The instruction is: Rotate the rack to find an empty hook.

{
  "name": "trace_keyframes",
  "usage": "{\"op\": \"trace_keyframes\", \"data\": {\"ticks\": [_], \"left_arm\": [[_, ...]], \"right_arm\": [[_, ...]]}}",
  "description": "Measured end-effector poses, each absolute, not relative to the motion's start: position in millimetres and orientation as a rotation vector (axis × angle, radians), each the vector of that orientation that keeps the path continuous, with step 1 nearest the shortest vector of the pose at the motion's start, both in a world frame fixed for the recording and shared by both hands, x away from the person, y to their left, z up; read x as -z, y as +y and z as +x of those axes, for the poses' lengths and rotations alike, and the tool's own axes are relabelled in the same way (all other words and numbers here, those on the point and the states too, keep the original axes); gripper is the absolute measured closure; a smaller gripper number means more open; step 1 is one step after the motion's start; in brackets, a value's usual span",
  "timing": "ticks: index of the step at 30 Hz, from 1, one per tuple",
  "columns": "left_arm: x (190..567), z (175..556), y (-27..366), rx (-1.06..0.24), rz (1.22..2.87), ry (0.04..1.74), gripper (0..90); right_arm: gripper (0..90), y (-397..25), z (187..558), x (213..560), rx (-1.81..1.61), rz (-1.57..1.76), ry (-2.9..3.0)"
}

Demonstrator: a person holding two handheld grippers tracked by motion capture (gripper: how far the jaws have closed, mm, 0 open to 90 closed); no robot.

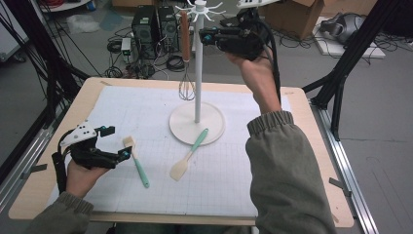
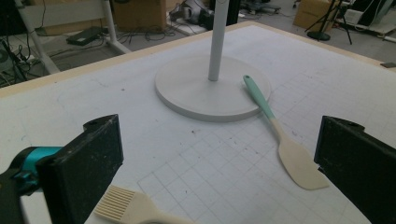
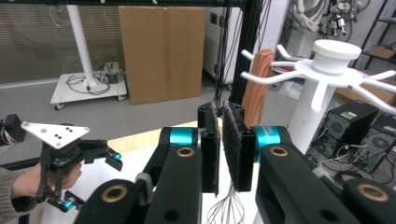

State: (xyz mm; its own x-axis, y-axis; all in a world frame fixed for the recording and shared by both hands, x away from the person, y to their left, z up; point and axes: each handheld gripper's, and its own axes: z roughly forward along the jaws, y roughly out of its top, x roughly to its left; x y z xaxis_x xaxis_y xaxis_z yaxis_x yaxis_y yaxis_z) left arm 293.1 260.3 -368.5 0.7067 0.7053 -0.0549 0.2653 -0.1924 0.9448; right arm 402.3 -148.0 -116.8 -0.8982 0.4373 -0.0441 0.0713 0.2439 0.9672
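1. Nearest the high camera, the person's right forearm in an olive sleeve (image 1: 287, 170) rises from the bottom edge and lifts the right gripper (image 1: 203, 35) to the top of the white hook-topped utensil stand (image 1: 197, 73).
2. From the right gripper view, its two black jaws stand almost together with a thin gap between them, nothing caught in it; they point past the white hooks toward the whisk.
3. Hanging from one hook, the wire whisk with a brown wooden handle (image 1: 185, 53) sits just beside the stand's pole, its wire loops low near the far table edge.
4. At the near left of the white gridded mat (image 1: 146, 112), the left gripper (image 1: 117, 142) is held low in the person's left hand (image 1: 83, 175), jaws spread wide and empty.
5. Just beside its lower jaw lies the cream-bristled pastry brush with a mint-green handle (image 1: 136, 161), flat on the mat.
6. Farther right, the cream silicone spatula with a mint-green handle (image 2: 280, 135) lies flat, its handle end resting on the stand's round white base (image 2: 187, 88).
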Motion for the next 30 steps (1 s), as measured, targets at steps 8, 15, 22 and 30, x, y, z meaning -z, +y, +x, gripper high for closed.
{"op": "trace_keyframes", "data": {"ticks": [8,15,22,30], "left_arm": [[368.3,293.0,260.2,-0.478,1.768,0.772,1.7],[368.8,293.5,260.9,-0.477,1.768,0.774,1.7],[369.2,294.0,261.9,-0.473,1.769,0.775,1.7],[370.1,294.8,264.0,-0.474,1.769,0.783,1.7]], "right_arm": [[76.7,-156.9,390.3,126.6,-1.732,0.462,2.207],[67.9,-163.6,383.6,134.2,-1.731,0.475,2.207],[57.5,-173.8,377.4,144.2,-1.731,0.522,2.194],[48.5,-185.7,373.7,154.3,-1.74,0.569,2.178]]}}
